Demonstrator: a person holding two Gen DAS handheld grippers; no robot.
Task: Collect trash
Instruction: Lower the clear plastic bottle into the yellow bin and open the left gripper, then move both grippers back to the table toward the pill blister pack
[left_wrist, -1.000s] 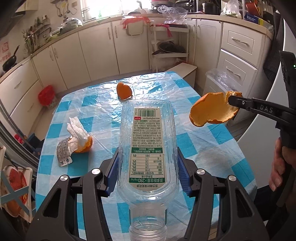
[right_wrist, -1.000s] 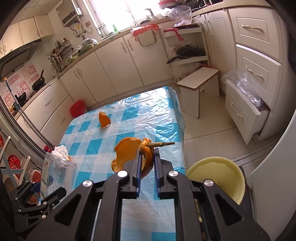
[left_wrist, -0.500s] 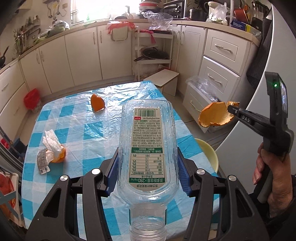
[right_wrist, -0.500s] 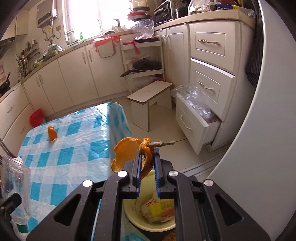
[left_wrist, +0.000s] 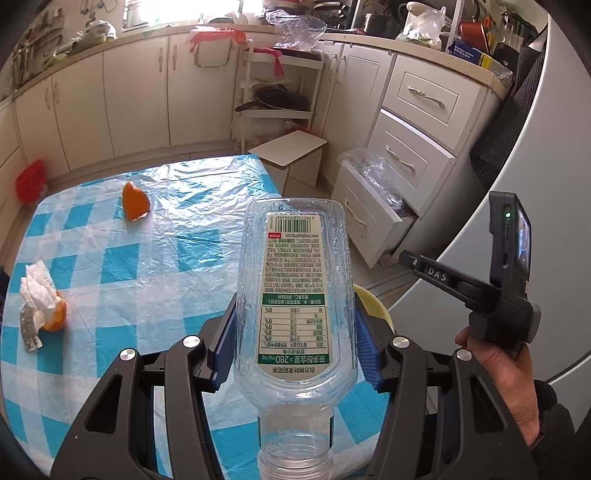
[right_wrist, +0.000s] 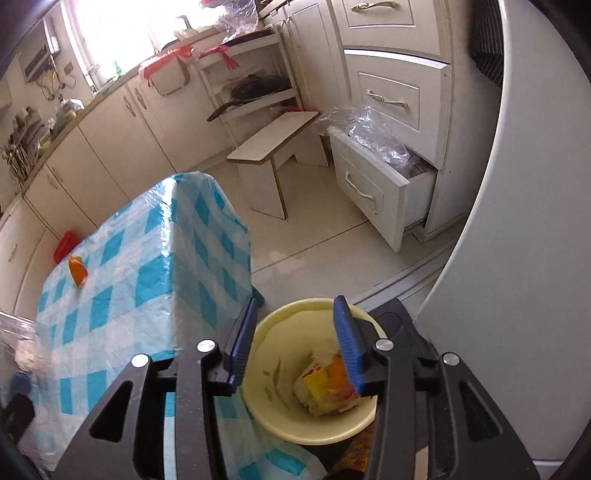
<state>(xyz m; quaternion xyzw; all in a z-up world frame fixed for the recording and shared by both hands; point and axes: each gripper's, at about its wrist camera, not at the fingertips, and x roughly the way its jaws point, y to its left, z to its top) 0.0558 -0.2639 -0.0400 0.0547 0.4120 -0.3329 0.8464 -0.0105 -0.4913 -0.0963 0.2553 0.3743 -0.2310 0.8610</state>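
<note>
Over the yellow bin beside the table, the right gripper now has its jaws apart with nothing between them. They have just been opening: a half second back the blue pads were pinched on an orange peel with a stem, and that peel is gone from them. Orange and yellow scraps sit at the bottom of the bin, under the right pad; the released peel is probably among them, but which piece is which cannot be told. In the left wrist view the right gripper also shows bare, a person's hand on its handle.

Left gripper is clamped mid-width on the clear plastic bottle, label up, open neck toward the camera. Compared with a second ago, the view has swung toward the table edge, and the bin rim peeks out behind the bottle.

Meaning: one peel dropped, bottle likely next into the bin. The right hand should clear the rim first so the two grippers do not collide.

Still on the checked tablecloth: an orange peel toward the far side, and a pile at the left edge of crumpled tissue, another peel piece and a foil blister strip, all touching. Task is roughly halfway.
</note>
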